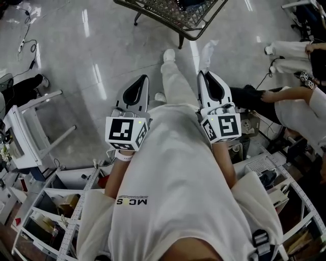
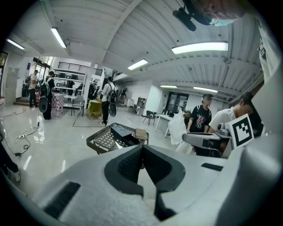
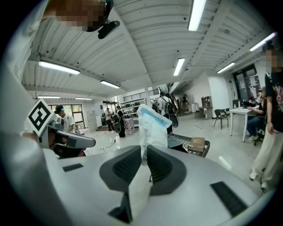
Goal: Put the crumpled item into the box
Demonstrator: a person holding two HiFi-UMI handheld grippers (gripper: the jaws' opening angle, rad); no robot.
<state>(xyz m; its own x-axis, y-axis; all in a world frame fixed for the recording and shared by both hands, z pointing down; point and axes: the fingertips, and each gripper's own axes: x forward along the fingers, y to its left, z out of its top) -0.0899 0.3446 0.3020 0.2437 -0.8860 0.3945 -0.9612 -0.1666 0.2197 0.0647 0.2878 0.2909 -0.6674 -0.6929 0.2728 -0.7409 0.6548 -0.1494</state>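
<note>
The crumpled item is a thin clear plastic bag (image 3: 152, 126) with a blue strip near its top. It stands up out of my right gripper (image 3: 143, 161), which is shut on it. In the head view the bag (image 1: 209, 51) pokes out past the right gripper (image 1: 202, 74), held at waist height. The left gripper (image 2: 142, 150) is shut with nothing between its jaws and sits level beside the right one (image 1: 144, 78). A brown cardboard box (image 2: 140, 133) lies on a dark mesh table (image 2: 104, 141) ahead, next to a black box (image 2: 120, 132).
The mesh table (image 1: 173, 12) stands a step ahead on glossy floor. White racks (image 1: 30, 127) and shelving flank me on the left, more frames (image 1: 300, 204) on the right. A seated person (image 1: 300, 97) is at right; others stand farther off (image 2: 106, 99).
</note>
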